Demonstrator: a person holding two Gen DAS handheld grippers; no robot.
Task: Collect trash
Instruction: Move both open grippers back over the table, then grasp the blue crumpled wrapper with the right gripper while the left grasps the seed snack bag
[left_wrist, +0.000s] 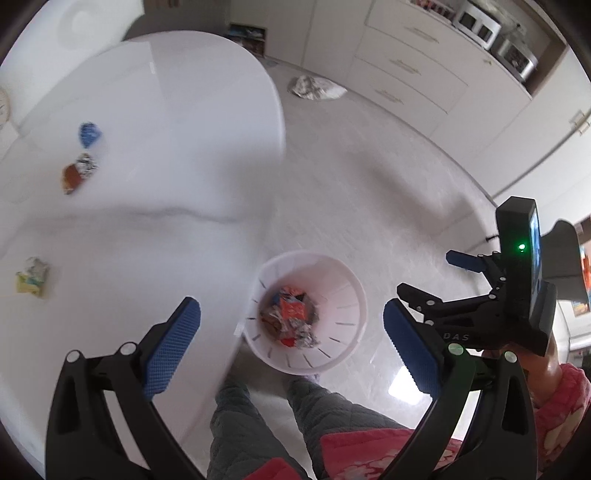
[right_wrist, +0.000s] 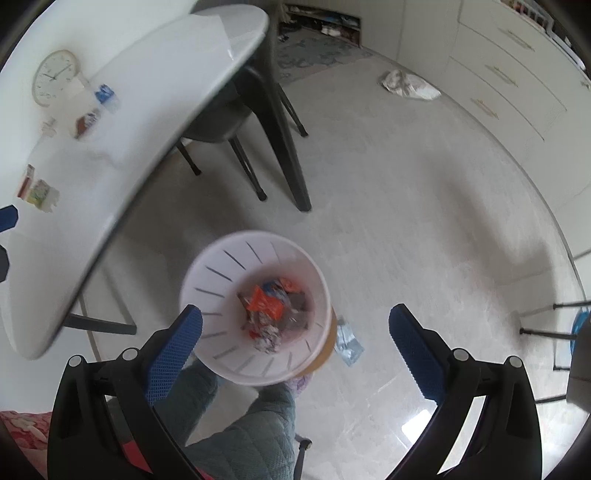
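Below, wide-open empty fingers hang over the bin, table edge beside, wrapper on floor

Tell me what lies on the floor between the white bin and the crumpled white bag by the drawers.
Nothing: in the right wrist view, bare pale floor runs from the white bin to the crumpled bag. A silvery wrapper lies beside the bin, off that line.
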